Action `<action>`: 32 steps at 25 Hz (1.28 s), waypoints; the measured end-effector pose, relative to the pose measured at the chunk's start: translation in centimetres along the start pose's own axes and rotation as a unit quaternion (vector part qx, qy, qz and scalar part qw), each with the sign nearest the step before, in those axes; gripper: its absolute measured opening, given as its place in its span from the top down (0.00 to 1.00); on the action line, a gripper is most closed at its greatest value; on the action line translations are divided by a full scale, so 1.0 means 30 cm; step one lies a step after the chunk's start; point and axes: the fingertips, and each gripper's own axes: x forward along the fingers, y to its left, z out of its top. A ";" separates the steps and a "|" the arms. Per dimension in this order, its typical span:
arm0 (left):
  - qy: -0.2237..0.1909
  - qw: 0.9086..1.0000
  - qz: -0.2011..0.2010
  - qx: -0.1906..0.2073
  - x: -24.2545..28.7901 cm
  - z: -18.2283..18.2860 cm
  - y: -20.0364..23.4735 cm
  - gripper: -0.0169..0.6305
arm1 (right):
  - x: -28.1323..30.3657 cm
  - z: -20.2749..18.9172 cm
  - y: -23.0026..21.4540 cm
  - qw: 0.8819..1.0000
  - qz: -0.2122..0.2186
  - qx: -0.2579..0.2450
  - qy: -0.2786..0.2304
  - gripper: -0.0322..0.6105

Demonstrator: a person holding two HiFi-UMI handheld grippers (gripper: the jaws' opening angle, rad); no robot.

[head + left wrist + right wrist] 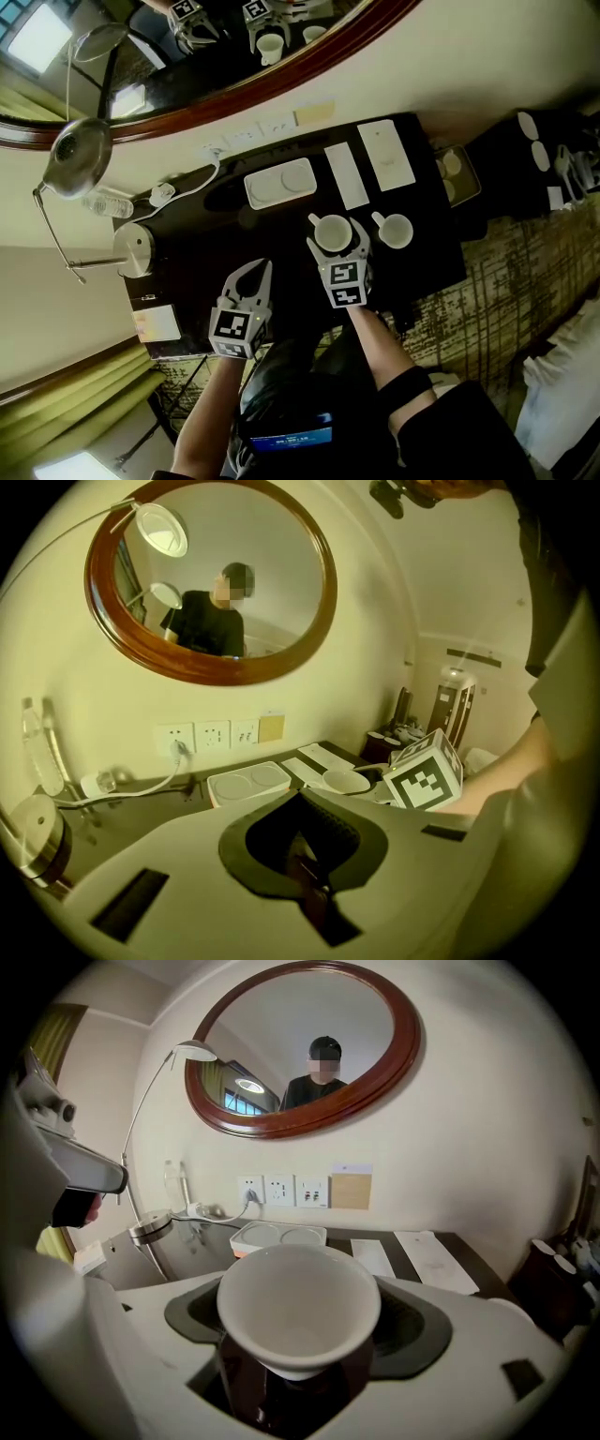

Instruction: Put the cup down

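Observation:
My right gripper (335,246) is shut on a white cup (332,232), its jaws on either side of the bowl, over the dark desk (281,253). From the right gripper view the cup (298,1305) is upright, empty, and fills the gap between the jaws. Whether its base touches the desk is hidden. In the left gripper view the cup (345,781) shows beside the right gripper's marker cube (427,772). My left gripper (251,279) is shut and empty, left of the cup and nearer the desk's front edge.
A second white cup (395,230) stands just right of the held one. Behind are a white tray (279,183) and two paper sheets (345,174). A kettle (136,248), a water bottle (112,203) and a lamp (80,150) stand at the left. A round mirror (300,1049) hangs above wall sockets.

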 end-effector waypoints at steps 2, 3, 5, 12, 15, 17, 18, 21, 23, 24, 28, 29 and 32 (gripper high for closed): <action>0.002 1.000 -0.006 0.005 0.012 -0.002 -0.008 0.97 | 0.002 -0.025 -0.016 1.000 -0.017 0.007 0.003 0.26; 0.003 1.000 -0.010 0.006 0.017 -0.005 -0.014 0.97 | 0.002 -0.035 -0.022 1.000 -0.023 0.011 0.003 0.26; 0.005 1.000 -0.016 0.006 0.028 -0.008 -0.028 0.97 | 0.004 -0.046 -0.030 0.999 -0.028 0.020 -0.001 0.26; 0.005 0.999 -0.031 0.009 0.042 -0.001 -0.052 0.97 | 0.007 -0.122 -0.024 0.999 -0.034 0.029 0.005 0.25; 0.005 0.999 -0.030 0.010 0.038 -0.004 -0.044 0.97 | 0.000 -0.137 -0.018 0.999 -0.037 0.018 0.004 0.24; 0.007 0.999 -0.030 0.011 0.035 -0.008 -0.040 0.97 | -0.007 -0.148 -0.011 0.999 -0.037 0.015 0.006 0.22; 0.008 0.999 -0.030 0.010 0.036 -0.009 -0.040 0.97 | -0.009 -0.152 -0.007 0.999 -0.036 0.012 0.007 0.22; 0.009 0.999 -0.034 0.006 0.040 -0.009 -0.047 0.97 | -0.009 -0.158 0.001 1.000 -0.028 0.006 0.009 0.21; 0.010 0.999 -0.036 0.005 0.042 -0.008 -0.053 0.97 | -0.006 -0.158 0.001 1.000 -0.025 0.006 0.012 0.19; 0.010 0.999 -0.038 0.005 0.043 -0.007 -0.055 0.97 | -0.007 -0.155 -0.001 1.000 -0.026 0.005 0.012 0.18; 0.008 0.999 -0.039 0.001 0.040 -0.006 -0.062 0.97 | -0.026 -0.131 0.001 1.000 -0.022 -0.006 0.011 0.18; 0.009 0.999 -0.038 0.002 0.037 -0.005 -0.063 0.97 | -0.036 -0.123 0.005 1.000 -0.017 -0.009 0.011 0.18; 0.007 0.999 -0.035 0.005 0.026 0.013 -0.064 0.97 | -0.080 -0.085 0.015 1.000 0.004 -0.018 0.009 0.18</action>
